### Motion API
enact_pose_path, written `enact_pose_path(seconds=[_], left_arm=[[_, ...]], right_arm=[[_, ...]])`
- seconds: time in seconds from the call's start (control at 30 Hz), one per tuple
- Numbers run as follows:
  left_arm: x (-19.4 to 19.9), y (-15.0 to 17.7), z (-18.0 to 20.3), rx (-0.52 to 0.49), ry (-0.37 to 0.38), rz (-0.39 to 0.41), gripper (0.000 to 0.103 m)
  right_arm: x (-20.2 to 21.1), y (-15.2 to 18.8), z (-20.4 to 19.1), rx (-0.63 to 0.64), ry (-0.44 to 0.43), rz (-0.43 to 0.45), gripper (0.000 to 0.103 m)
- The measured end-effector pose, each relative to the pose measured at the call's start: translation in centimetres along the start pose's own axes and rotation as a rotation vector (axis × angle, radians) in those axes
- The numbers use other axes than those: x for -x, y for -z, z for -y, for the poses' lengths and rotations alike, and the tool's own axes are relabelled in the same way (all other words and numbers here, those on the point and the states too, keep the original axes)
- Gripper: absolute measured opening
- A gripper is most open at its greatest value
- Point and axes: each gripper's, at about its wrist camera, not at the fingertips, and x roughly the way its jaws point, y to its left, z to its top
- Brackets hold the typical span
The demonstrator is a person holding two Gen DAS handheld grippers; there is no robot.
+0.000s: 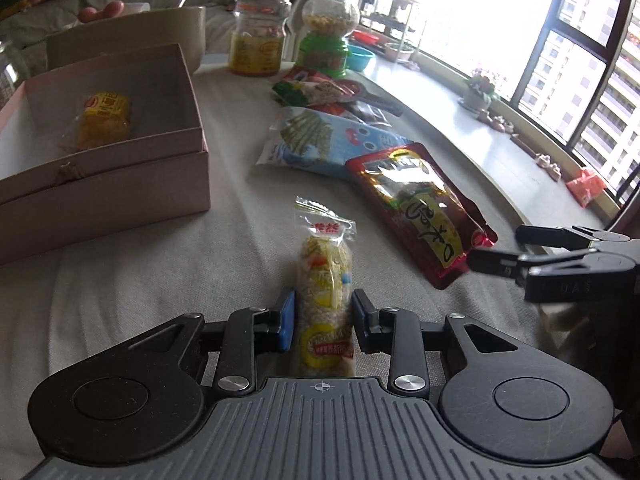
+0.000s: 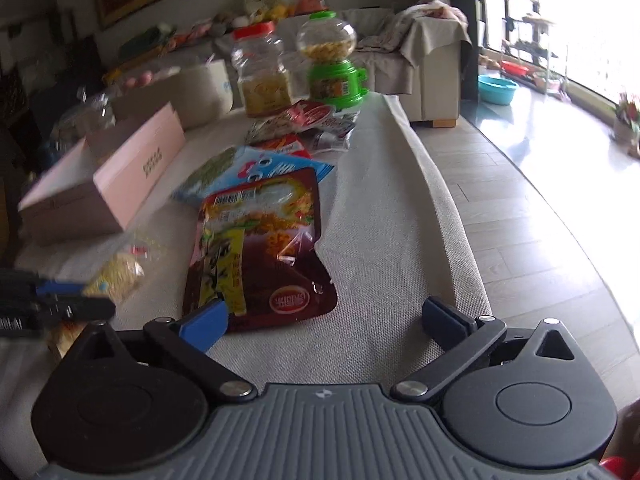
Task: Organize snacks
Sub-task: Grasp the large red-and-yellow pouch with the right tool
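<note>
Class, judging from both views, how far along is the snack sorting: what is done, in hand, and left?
Done: one yellow snack lies in the pink box. In hand: the left hand-held gripper is closed on the rice bar. Left: the red pouch, blue bag and others; the right hand-held gripper is open, empty.

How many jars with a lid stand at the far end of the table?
2. The red-lid jar stands at the far end, behind the snack bags; the green-lid jar stands just right of it. More may be hidden behind them.
</note>
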Motion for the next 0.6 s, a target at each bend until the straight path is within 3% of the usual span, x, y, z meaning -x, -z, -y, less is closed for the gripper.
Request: enact_pose_path(seconds=[0.13,0.23,0.33,0.47,0.6], left_arm=[[0.0,0.2,0.0,0.001,-0.003,0.009,0.035],[0.1,0.5,-0.1,0.014,0.001,0.024,0.035],[0.1,0.6,-0.1,0.021,0.0,0.032,0.035],[0.2,0.8,-0.3,0.022,0.009,0.041,0.035],[0.2,1.0,-0.7,0.031,0.026,0.054,0.035]], right_arm=[[-0.3,-0.2,-1.9,0.098,0.025,-0.02,0.101],[0.6,-1.1,-3.6,0.141,-0.002,0.056,0.101],[-0.1,-2.4,-5.3,0.175,-0.022,0.072,0.101],[-3.4,-3.8,-5.6,0.154,-0.005,0.017,0.1],[-4.8,-3.8,-4.9,0.094,0.001,-0.004,0.093]])
